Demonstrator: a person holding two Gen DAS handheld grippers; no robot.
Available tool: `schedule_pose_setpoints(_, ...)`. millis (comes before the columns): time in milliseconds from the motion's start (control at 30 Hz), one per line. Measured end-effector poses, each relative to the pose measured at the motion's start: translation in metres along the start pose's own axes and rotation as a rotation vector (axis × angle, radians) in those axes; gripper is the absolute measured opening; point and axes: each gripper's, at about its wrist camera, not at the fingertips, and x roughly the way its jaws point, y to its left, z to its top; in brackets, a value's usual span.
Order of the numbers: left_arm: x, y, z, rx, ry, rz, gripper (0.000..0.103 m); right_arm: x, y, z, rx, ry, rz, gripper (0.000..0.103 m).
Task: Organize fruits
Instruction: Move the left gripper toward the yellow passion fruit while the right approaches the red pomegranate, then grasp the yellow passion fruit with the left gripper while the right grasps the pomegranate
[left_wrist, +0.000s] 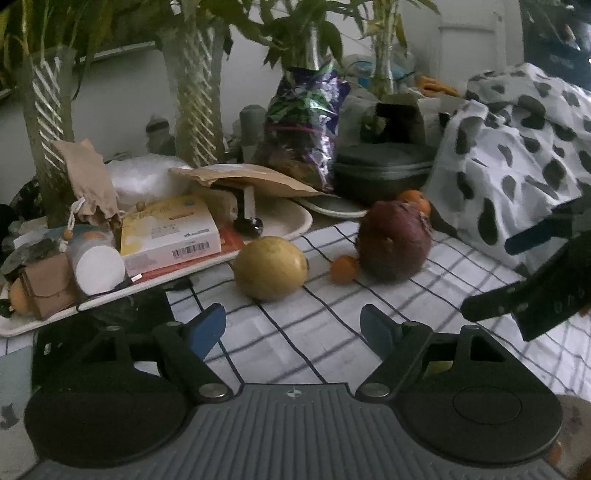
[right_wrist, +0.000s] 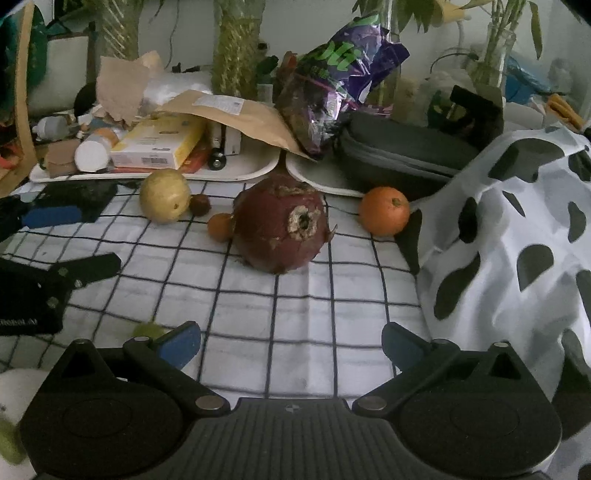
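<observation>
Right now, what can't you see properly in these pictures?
- Orange: left view, mostly hidden behind the red fruit.
- Green fruit: right view, partly covered by the right gripper.
- Box print: left view, too blurred to read.
- Dark small fruit: right view, too small to identify.

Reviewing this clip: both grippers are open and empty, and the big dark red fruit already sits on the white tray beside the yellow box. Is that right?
Not quite. The big dark red fruit lies on the checked white tablecloth, in front of the white tray, not on it; the right wrist view shows this. The left gripper and right gripper are indeed open and empty.
</observation>
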Motion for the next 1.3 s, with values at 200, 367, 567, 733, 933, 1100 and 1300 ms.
schedule_pose_setpoints(200, 0.022, 0.019, 0.006, -0.061, 0.002, -0.015, 0.079, 0.024, -0.004, 0.01, 0.007, 0.002, 0.014, 0.103)
schedule_pose_setpoints(367, 0.036, 0.028, 0.012, -0.08, -0.004, -0.031, 0.079, 0.039, -0.01, 0.021, 0.04, 0.005, 0.056, 0.103)
schedule_pose_setpoints(567, 0.052, 0.034, 0.014, -0.078, 0.004, -0.045, 0.079, 0.051, -0.013, 0.037, 0.045, -0.01, 0.098, 0.103)
schedule_pose_setpoints(733, 0.062, 0.038, 0.016, -0.076, 0.006, -0.071, 0.079, 0.058, -0.014, 0.047, 0.038, -0.028, 0.116, 0.103)
schedule_pose_setpoints(933, 0.072, 0.043, 0.019, -0.102, 0.011, -0.114, 0.079, 0.067, -0.016, 0.057, 0.014, -0.041, 0.149, 0.103)
schedule_pose_setpoints(1100, 0.082, 0.048, 0.022, -0.134, 0.042, -0.135, 0.079, 0.077, -0.017, 0.06, 0.005, -0.043, 0.153, 0.103)
schedule_pose_setpoints(1300, 0.082, 0.049, 0.022, -0.156, 0.042, -0.164, 0.064, 0.084, -0.014, 0.061, -0.003, -0.019, 0.211, 0.081)
